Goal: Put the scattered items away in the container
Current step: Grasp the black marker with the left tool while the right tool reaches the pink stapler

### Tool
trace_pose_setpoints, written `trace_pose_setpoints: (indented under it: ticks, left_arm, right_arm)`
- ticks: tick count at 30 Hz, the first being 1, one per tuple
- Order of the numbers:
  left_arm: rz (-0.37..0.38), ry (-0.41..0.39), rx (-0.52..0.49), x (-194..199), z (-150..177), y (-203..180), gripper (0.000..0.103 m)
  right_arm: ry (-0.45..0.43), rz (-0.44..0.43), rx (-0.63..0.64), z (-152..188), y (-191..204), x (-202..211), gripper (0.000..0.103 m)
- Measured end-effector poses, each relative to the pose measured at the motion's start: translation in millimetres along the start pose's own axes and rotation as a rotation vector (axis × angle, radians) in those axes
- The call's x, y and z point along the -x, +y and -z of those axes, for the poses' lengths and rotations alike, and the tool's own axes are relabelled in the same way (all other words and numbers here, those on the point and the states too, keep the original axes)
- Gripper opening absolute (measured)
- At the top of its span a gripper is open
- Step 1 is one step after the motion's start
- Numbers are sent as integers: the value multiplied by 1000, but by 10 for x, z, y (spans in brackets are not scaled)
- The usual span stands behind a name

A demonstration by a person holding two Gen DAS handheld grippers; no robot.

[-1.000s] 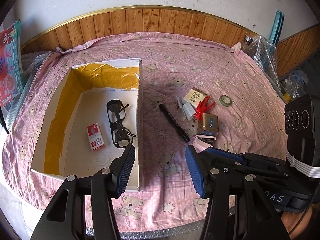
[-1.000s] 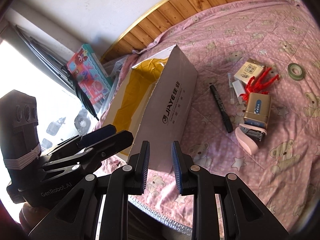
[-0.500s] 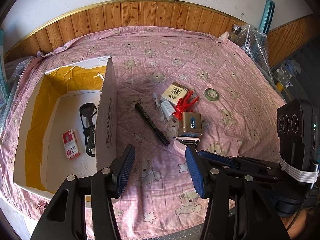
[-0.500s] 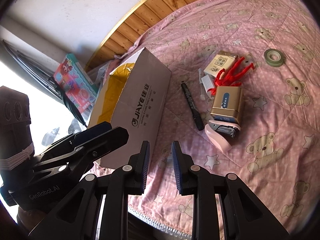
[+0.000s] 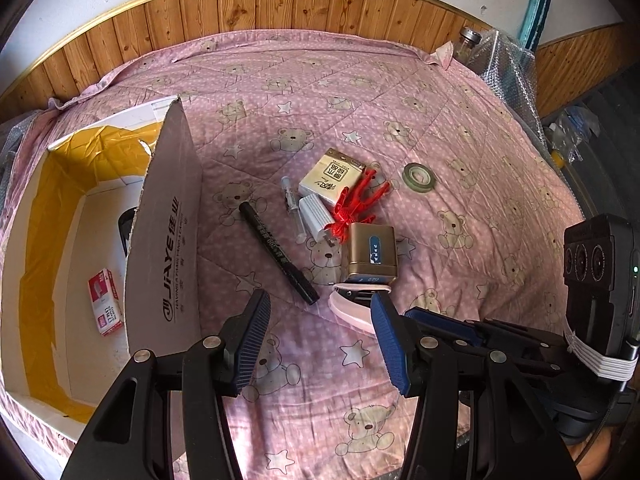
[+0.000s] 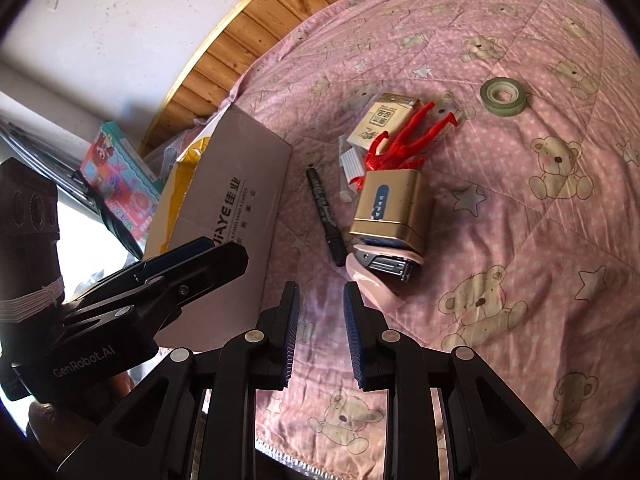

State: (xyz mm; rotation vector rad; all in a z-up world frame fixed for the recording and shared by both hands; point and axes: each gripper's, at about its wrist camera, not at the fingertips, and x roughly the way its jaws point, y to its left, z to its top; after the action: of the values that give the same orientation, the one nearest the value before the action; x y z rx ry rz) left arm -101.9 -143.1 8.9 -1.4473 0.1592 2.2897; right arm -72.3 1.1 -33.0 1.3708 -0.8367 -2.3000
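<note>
Left tool [image 5: 318, 338] open, stapler [image 5: 352, 307] just ahead

We see bare pink quilt [image 5: 460, 120] open around a tight cluster: black marker [image 5: 278, 254], gold tin [image 5: 372, 254], pink stapler [image 5: 352, 306], red clip [image 5: 360, 200], all touching or nearly so. The cardboard box [image 5: 168, 248] wall stands just left of the marker. A tape roll [image 5: 419, 176] lies apart, freely reachable.

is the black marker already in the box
No, the black marker lies on the pink quilt outside the box, beside its wall.
</note>
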Motion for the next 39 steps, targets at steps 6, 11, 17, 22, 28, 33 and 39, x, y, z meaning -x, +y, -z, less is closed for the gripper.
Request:
trace_pose_setpoints:
  ticks: [6, 11, 17, 22, 28, 33, 39]
  left_arm:
    - [2, 32, 21, -248, -43, 65, 54]
    - [1, 65, 42, -459, -48, 135, 54]
    - [1, 98, 76, -717, -75, 240, 54]
    - [0, 109, 95, -879, -147, 309, 54]
    - [-13, 125, 114, -1007, -174, 395, 54]
    - [-42, 153, 139, -1111, -116, 507, 54]
    - [-17, 134, 131, -1103, -154, 456, 54]
  right_arm:
    - [11, 40, -17, -24, -155, -102, 26]
    - [27, 66, -26, -47, -254, -219, 26]
    - [56, 100, -13, -63, -342, -392, 31]
    - [99, 61, -8, -41, -407, -544, 31]
    - [169, 43, 57, 30, -252, -686, 31]
    - [169, 56, 128, 114, -176, -687, 31]
    - [86, 58, 26, 88, -376, -491, 38]
